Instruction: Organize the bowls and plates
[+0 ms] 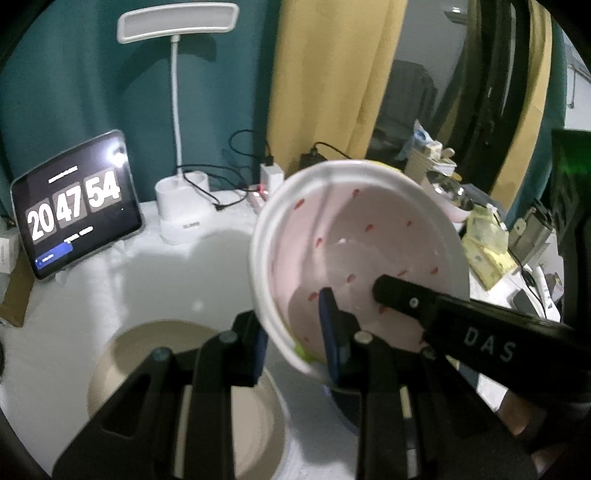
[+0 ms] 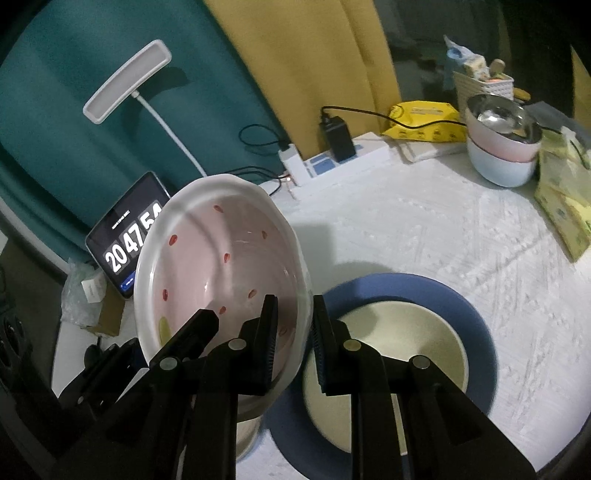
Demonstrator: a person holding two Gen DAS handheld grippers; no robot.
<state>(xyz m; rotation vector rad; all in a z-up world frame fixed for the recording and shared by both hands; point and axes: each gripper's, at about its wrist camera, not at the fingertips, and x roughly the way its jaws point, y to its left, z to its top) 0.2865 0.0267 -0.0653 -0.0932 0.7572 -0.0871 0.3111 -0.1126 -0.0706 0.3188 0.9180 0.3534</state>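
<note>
Both grippers hold one white bowl [image 1: 354,236] with a pink inside and red specks, tilted in the air above the table. My left gripper [image 1: 292,332] is shut on its near rim, one blue pad inside and one outside. From the right, a black finger [image 1: 391,291] of the right gripper lies inside the bowl. In the right wrist view my right gripper [image 2: 295,326] is shut on the rim of the same bowl [image 2: 218,266]. Under it sits a blue plate [image 2: 476,325] holding a cream bowl [image 2: 391,343]. A beige plate [image 1: 155,354] lies on the cloth below the left gripper.
White tablecloth [image 2: 424,229] covers the table. At the back stand a tablet clock [image 1: 74,206], a white desk lamp [image 1: 177,26], a power strip [image 2: 332,162] with cables, stacked bowls topped by a steel one [image 2: 502,136], yellow packets [image 2: 424,118] and a white basket [image 2: 480,83].
</note>
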